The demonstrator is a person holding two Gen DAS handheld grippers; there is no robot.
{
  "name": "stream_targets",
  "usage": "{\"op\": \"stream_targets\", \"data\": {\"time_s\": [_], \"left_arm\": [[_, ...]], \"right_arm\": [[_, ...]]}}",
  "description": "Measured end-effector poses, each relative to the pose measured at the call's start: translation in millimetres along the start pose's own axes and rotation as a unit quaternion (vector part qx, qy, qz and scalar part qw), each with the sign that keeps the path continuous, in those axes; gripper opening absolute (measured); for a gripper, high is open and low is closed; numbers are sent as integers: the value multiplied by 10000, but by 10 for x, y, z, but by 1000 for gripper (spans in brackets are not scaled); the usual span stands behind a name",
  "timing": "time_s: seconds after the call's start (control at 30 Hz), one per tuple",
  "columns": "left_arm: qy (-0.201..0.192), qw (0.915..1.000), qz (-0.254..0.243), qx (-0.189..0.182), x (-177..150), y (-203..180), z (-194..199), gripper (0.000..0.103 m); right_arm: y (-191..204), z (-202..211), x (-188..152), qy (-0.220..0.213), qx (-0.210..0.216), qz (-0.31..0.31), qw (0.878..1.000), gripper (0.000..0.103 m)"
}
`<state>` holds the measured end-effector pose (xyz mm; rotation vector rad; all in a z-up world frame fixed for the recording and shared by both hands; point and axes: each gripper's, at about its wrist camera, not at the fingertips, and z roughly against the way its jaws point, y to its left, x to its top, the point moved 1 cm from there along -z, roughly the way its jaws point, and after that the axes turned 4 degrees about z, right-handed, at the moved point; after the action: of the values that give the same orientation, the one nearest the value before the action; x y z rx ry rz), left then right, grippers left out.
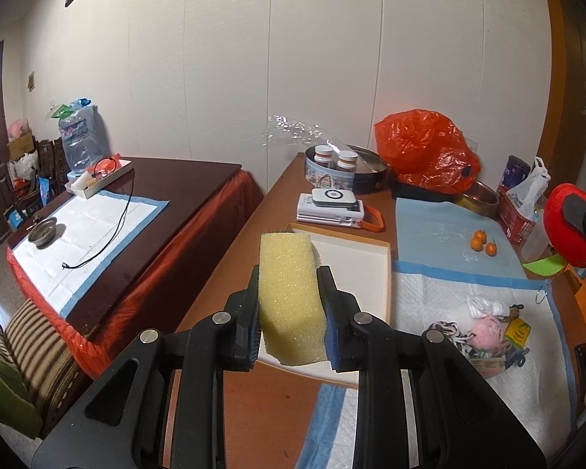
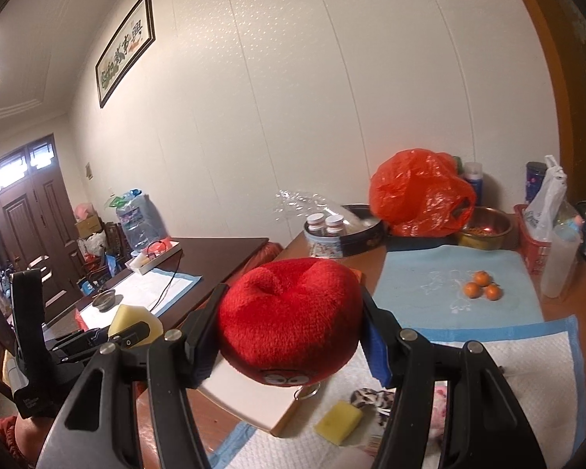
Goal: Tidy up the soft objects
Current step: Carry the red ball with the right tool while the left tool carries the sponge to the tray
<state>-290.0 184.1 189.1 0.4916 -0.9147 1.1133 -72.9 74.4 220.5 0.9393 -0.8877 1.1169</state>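
Left hand-held gripper (image 1: pixel 289 305) clamps porous yellow foam sponge block (image 1: pixel 289 293); right hand-held gripper (image 2: pixel 293 336) squeezes fuzzy red rounded plush (image 2: pixel 289 312) above bench (image 2: pixel 371 262).

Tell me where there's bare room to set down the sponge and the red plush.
The white tray under the left tool and its sponge is bare. So is the blue mat left of the oranges. The right tool holds the red plush. The toy pile on the white pad is crowded.
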Motion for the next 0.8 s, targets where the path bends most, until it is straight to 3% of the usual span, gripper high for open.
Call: {"op": "stream_targets", "data": {"time_s": [0.43, 0.8], "left_arm": [[26, 9999, -16, 122, 96, 304, -147, 25], [292, 9993, -231, 100, 195, 332, -611, 25]], "right_arm": [[240, -316, -23, 163, 148, -44, 9997, 63], [260, -887, -180, 723, 64, -185, 9972, 64]]}}
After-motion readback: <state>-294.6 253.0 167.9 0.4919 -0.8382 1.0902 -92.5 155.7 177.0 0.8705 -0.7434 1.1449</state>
